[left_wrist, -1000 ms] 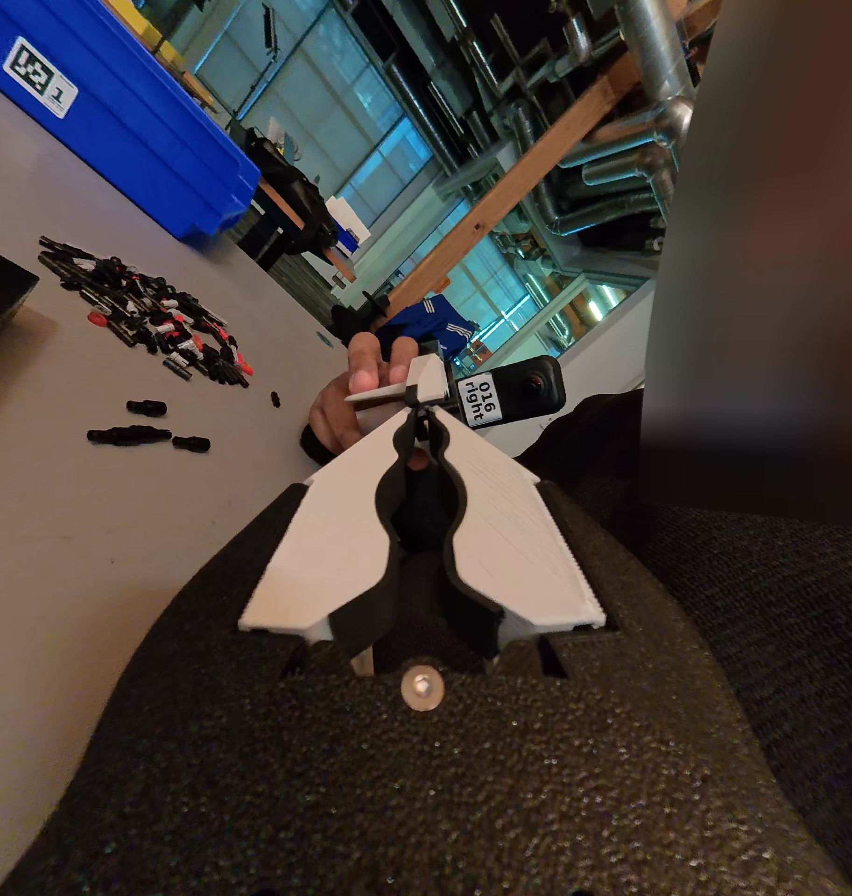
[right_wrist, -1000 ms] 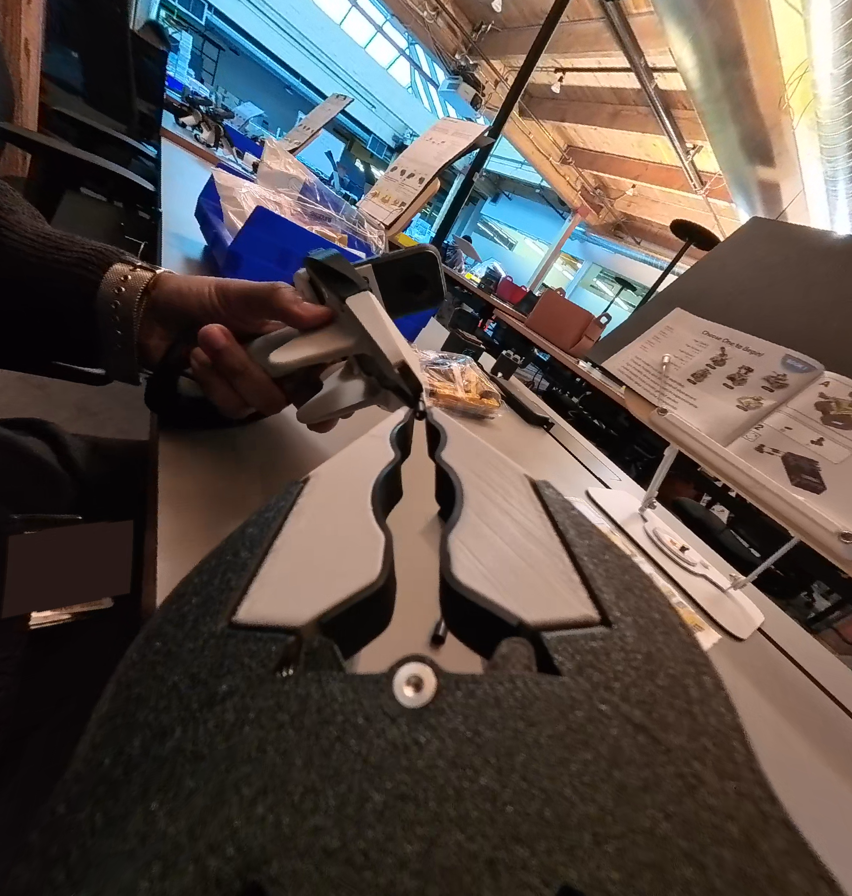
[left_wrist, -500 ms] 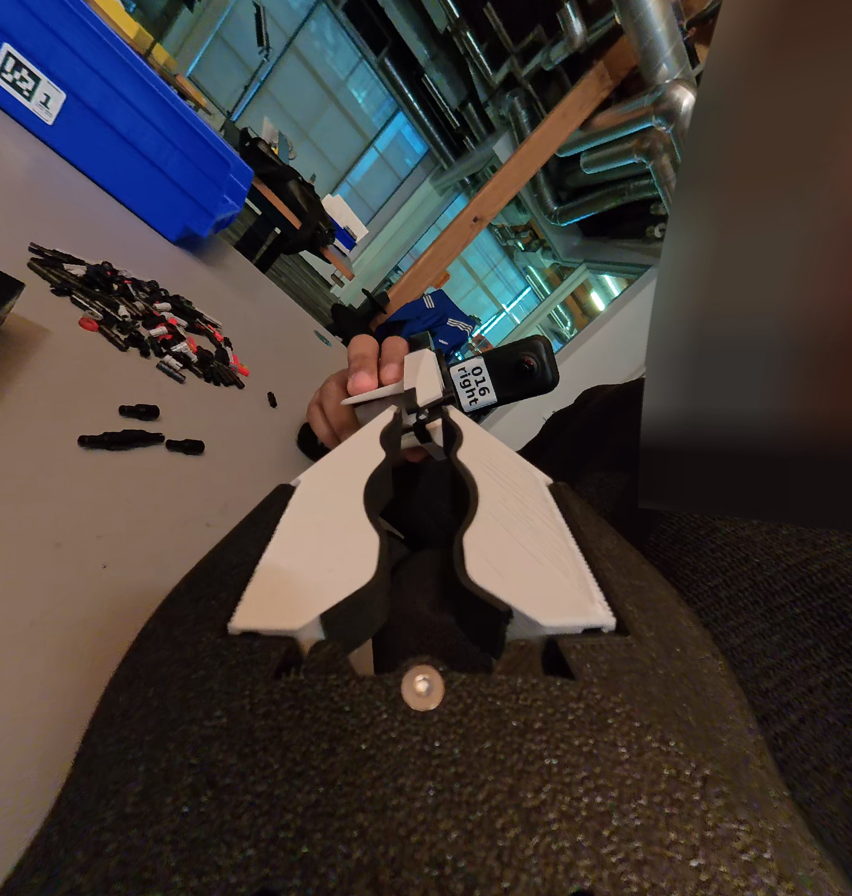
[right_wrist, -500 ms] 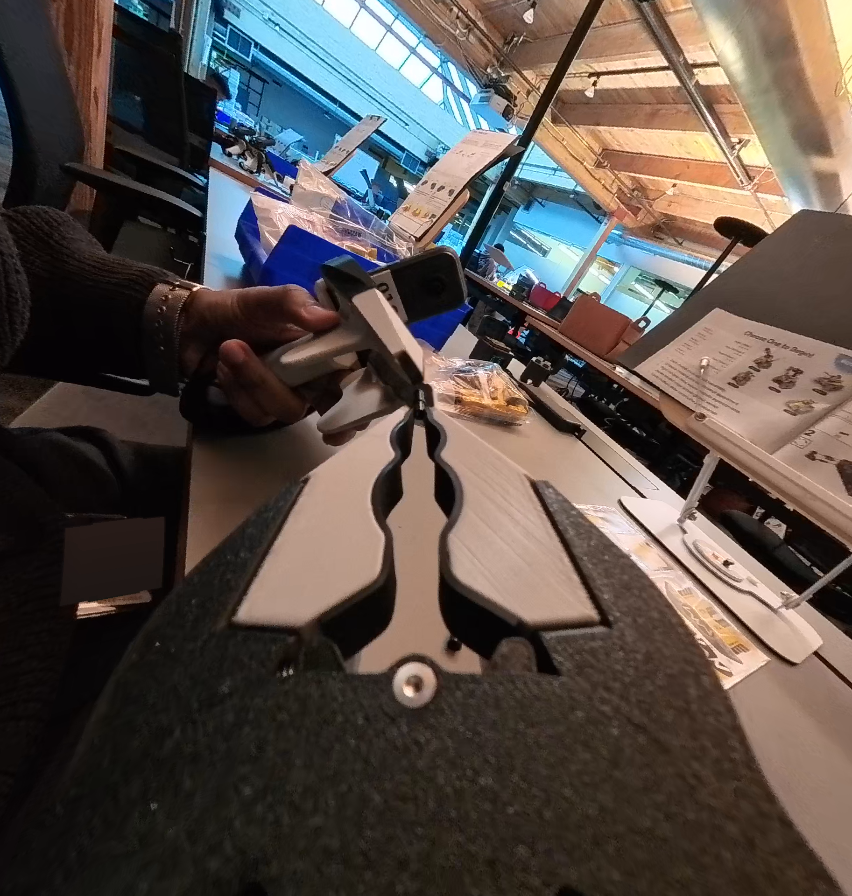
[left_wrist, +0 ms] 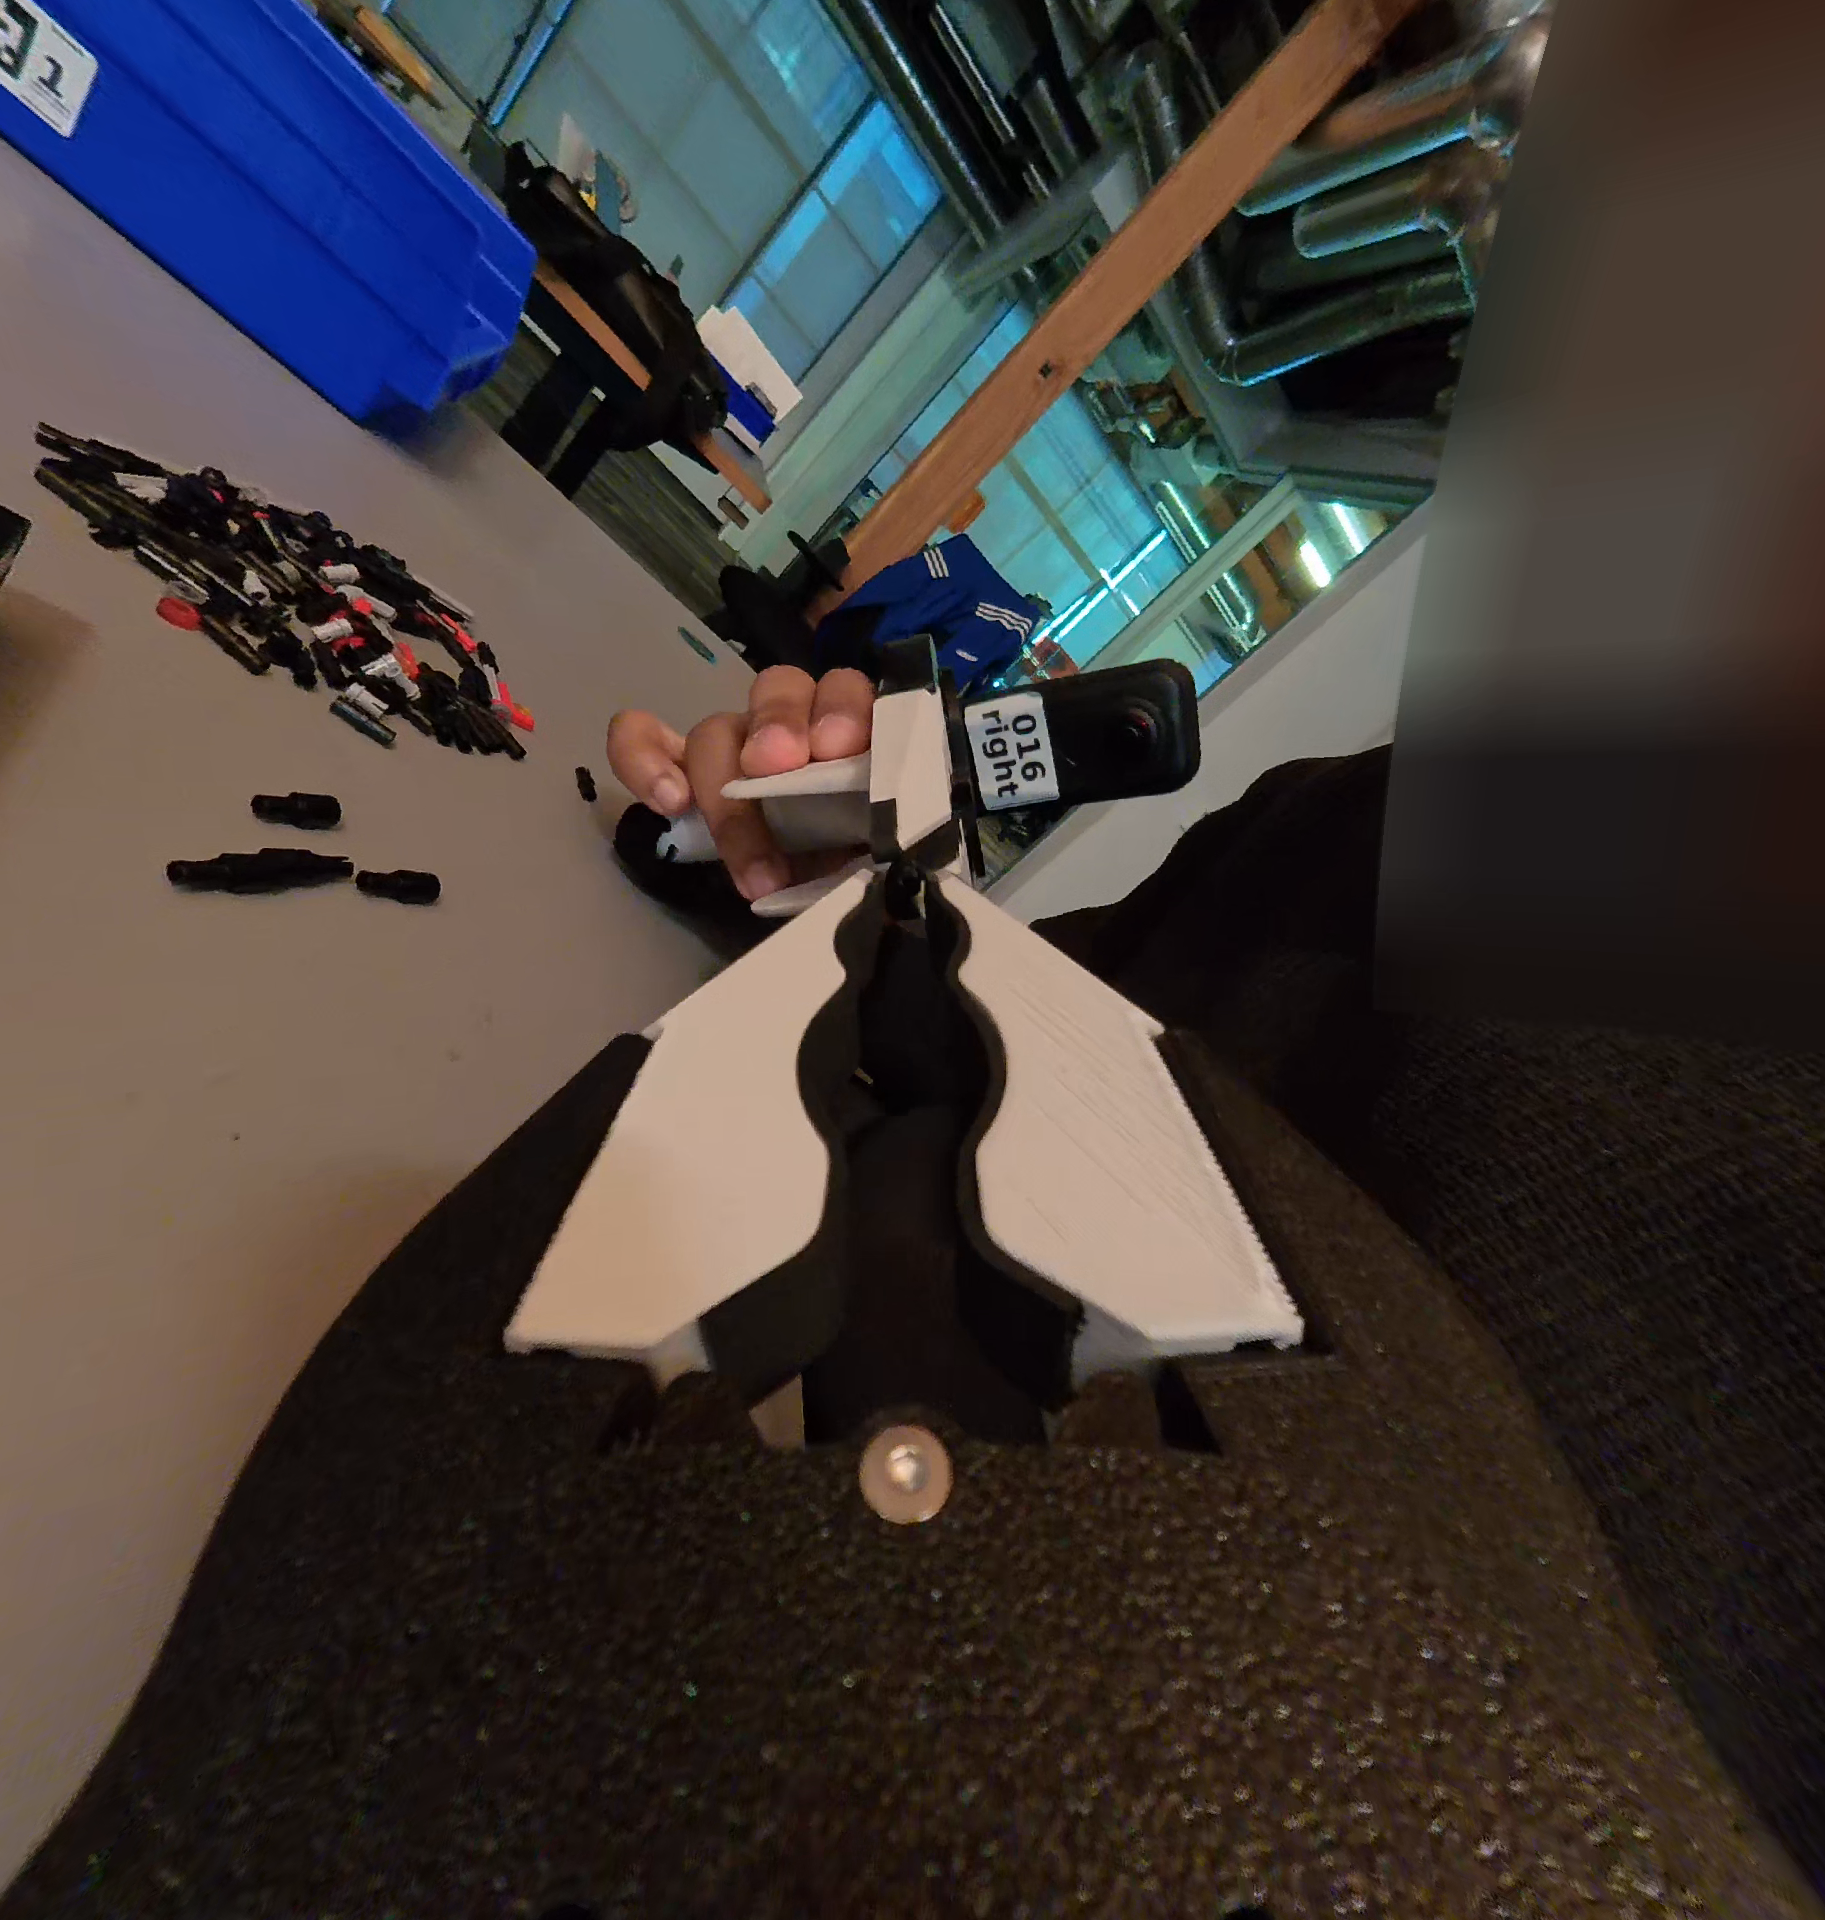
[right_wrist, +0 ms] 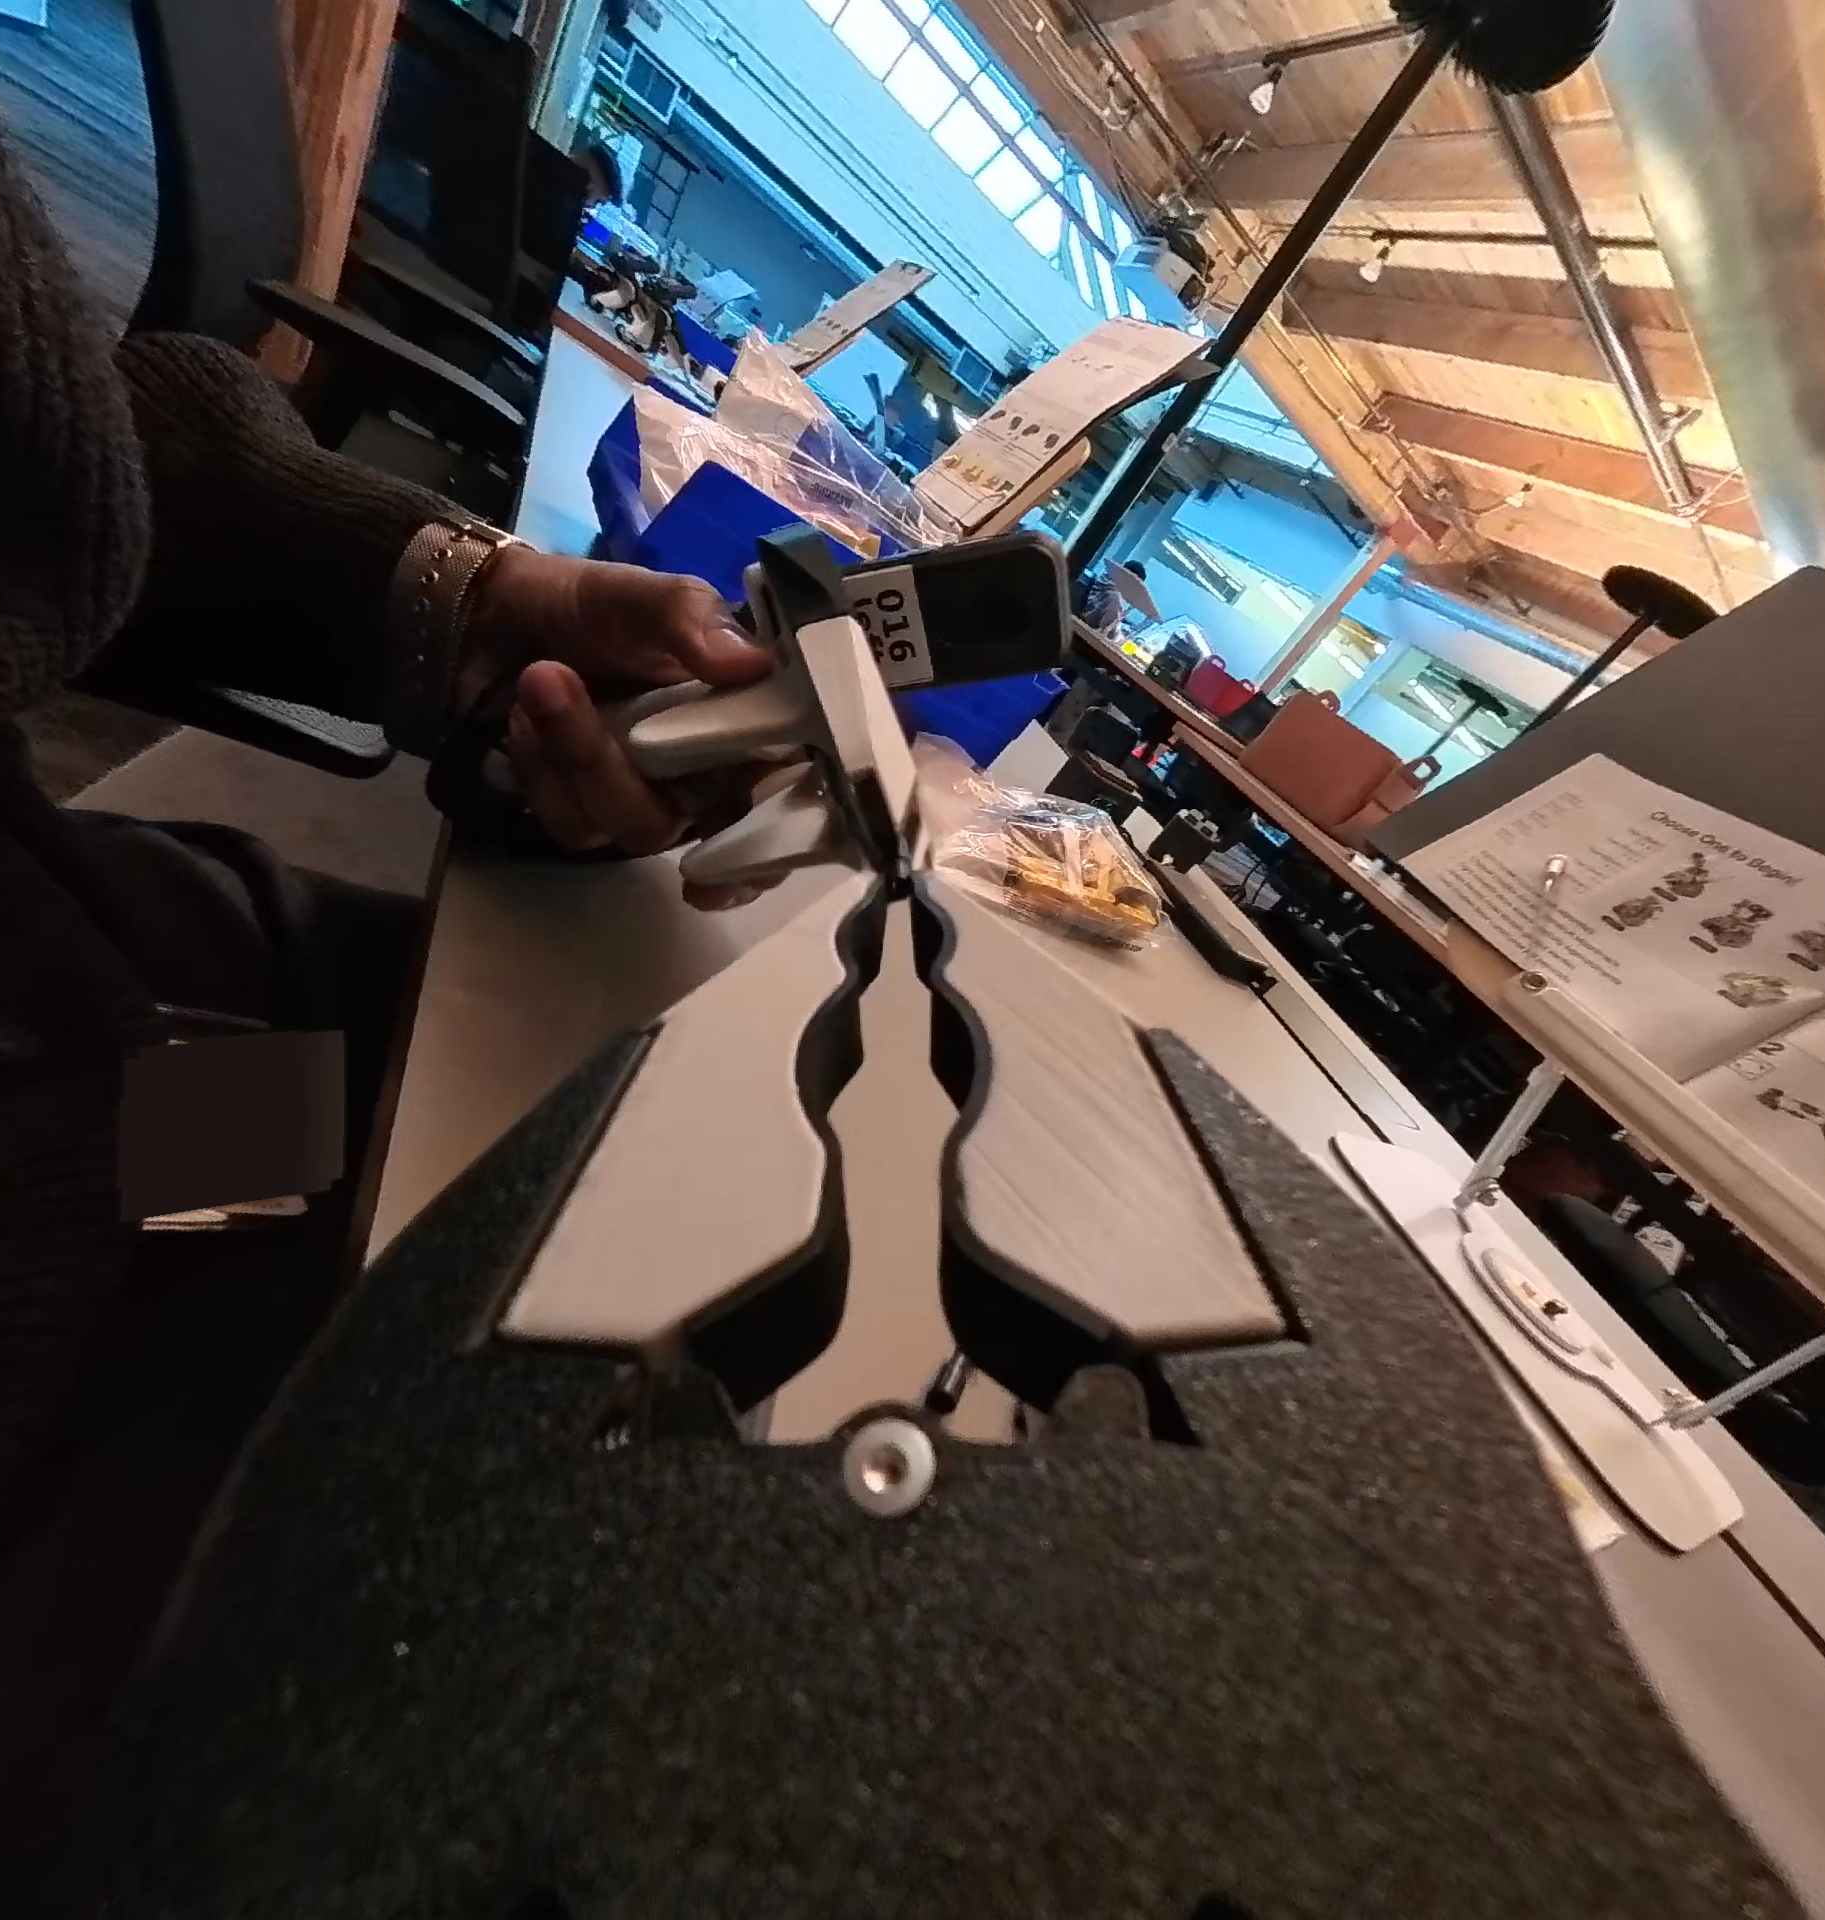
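My left gripper (left_wrist: pixel 903 896) is shut on a small black part (left_wrist: pixel 903 883) held at its tips, above the grey table (left_wrist: pixel 212 1091). My right gripper (right_wrist: pixel 900 885) is also shut, with a tiny dark piece at its tips. The two grippers meet tip to tip. In the left wrist view the right gripper's white body and camera (left_wrist: pixel 1084 732) show just beyond, held by a hand (left_wrist: pixel 742 769). In the right wrist view the left gripper's body (right_wrist: pixel 856 717) and a hand (right_wrist: pixel 596 707) show. How much of the part each one grips is hidden.
A pile of small black, red and grey parts (left_wrist: pixel 284 613) and a few loose black pieces (left_wrist: pixel 259 871) lie on the table. A blue bin (left_wrist: pixel 264 208) stands behind. A plastic bag of yellow parts (right_wrist: pixel 1053 873) and an instruction sheet on a stand (right_wrist: pixel 1666 914) are at the right. My two grippers' fingertips are within a few centimetres of each other.
Both grippers stay shut and tip to tip. The left gripper has tilted more upright in the right wrist view, and both have shifted slightly.
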The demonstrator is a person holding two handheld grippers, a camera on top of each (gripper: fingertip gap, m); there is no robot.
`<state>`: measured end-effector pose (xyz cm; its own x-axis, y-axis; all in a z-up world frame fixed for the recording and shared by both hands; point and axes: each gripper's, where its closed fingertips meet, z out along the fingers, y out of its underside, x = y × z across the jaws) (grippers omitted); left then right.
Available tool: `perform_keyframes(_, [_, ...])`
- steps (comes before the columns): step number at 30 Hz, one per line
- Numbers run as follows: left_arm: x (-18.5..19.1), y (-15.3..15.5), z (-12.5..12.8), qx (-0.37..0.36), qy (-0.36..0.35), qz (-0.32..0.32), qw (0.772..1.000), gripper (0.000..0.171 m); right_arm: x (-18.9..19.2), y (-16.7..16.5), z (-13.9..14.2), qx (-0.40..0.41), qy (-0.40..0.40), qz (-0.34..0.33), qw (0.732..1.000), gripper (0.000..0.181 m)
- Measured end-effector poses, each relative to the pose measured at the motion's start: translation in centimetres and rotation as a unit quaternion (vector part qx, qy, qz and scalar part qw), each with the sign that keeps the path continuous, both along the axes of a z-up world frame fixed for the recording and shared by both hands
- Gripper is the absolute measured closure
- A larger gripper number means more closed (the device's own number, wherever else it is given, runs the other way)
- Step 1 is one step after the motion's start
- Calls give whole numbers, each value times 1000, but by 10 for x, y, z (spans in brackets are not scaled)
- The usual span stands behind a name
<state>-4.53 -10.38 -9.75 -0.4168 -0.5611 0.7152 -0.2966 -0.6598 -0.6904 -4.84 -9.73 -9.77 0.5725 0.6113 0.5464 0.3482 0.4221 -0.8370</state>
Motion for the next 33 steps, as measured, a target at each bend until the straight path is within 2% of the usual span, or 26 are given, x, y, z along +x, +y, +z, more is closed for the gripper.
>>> perform_keyframes(11, [0,-1,-1,3,3,-2,1000,168,-2,-2,-3,-18,-3,21,1000,177])
perform_keyframes(18, [0,8,0,24,4,26,999,169,4,4,-1,-19,16,-13,1000,177])
perform_keyframes(22, [-6,31,2,30,5,80,996,169,30,16,7,-108,111,-78,985,176])
perform_keyframes(24, [-9,45,3,33,6,116,993,169,31,20,-12,-205,106,-96,968,165])
perform_keyframes(27, [-13,61,4,40,6,168,985,168,20,17,-47,-349,93,-131,923,143])
perform_keyframes(29, [-15,67,3,49,7,191,980,168,10,12,-59,-387,93,-152,905,140])
perform_keyframes(33, [-22,72,4,62,1,225,972,168,-3,8,-79,-408,100,-209,883,140])
